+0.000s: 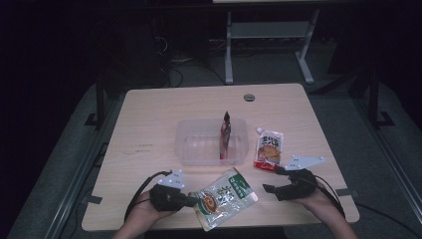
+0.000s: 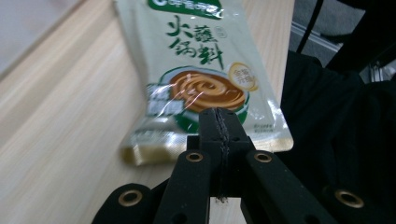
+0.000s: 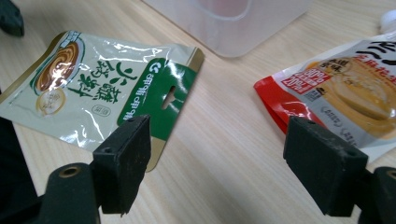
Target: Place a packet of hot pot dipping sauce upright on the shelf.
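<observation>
The left gripper (image 2: 219,122) is clenched on the bottom edge of the flat green-and-cream plastic sauce pouch (image 1: 222,197), printed "火锅蘸料". Beside this pouch, the right gripper (image 3: 217,161) is released, holding nothing.

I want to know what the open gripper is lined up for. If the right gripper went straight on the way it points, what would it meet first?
Probably bare table: the right gripper is open, with wood between its jaws. Beyond lies the clear plastic container. The green sauce pouch sits off one jaw, the red-edged pouch off the other; depth is uncertain.
</observation>
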